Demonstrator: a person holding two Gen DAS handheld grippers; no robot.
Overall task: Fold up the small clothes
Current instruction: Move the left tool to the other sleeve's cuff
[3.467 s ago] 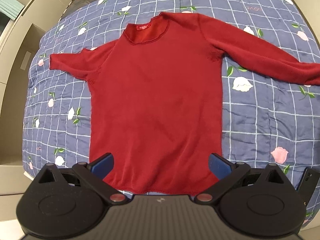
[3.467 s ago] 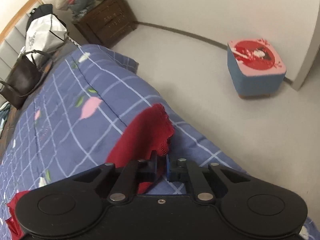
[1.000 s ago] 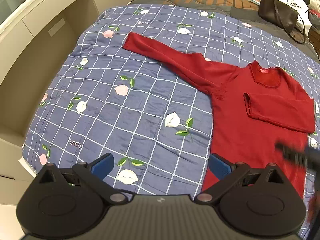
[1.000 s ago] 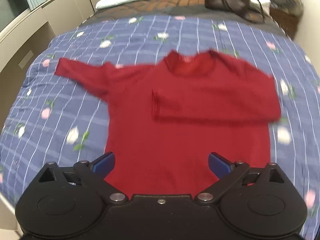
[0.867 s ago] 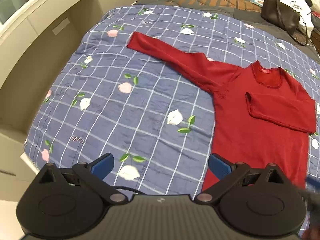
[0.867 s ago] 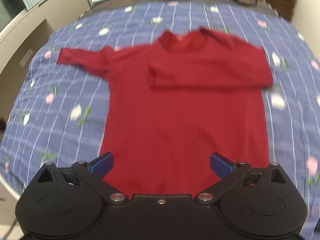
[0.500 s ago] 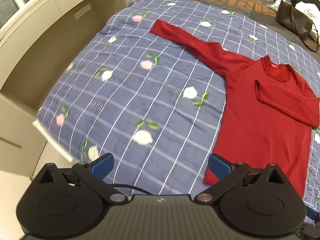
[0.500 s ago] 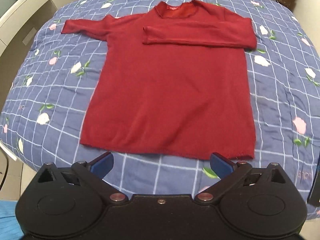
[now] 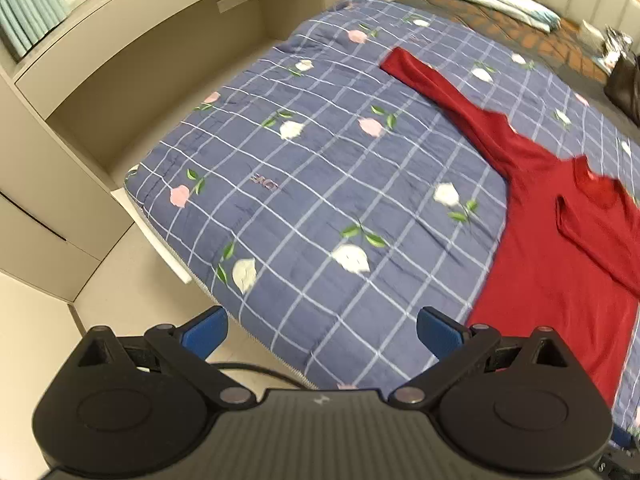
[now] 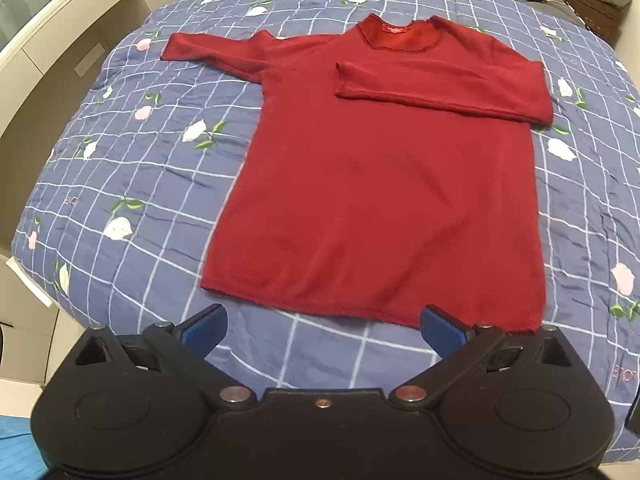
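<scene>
Sweater (image 10: 380, 184), one only, dark red, lies flat on a blue checked quilt (image 10: 132, 168) with its collar (image 10: 396, 34) at the far end and its hem (image 10: 360, 312) at the near end. One sleeve (image 10: 436, 84) is folded across the chest, its cuff ending near the middle; the other sleeve (image 10: 216, 50) stretches out sideways over the quilt. Bare quilt surrounds the garment on all sides, widest beyond the outstretched sleeve, with a narrower strip between the hem and the bed's near edge.

Two tongs show, both with blue-padded jaws spread wide and holding nothing. The right gripper (image 10: 322, 330) hovers just short of the hem, facing the sweater's lower half. The left gripper (image 9: 322, 332) hangs over the bed's near corner, well apart from the garment, which lies ahead and to its right (image 9: 560, 248); the outstretched sleeve (image 9: 452, 96) runs diagonally away from it. Beige cabinets (image 9: 132, 64) border the bed beyond that corner.
</scene>
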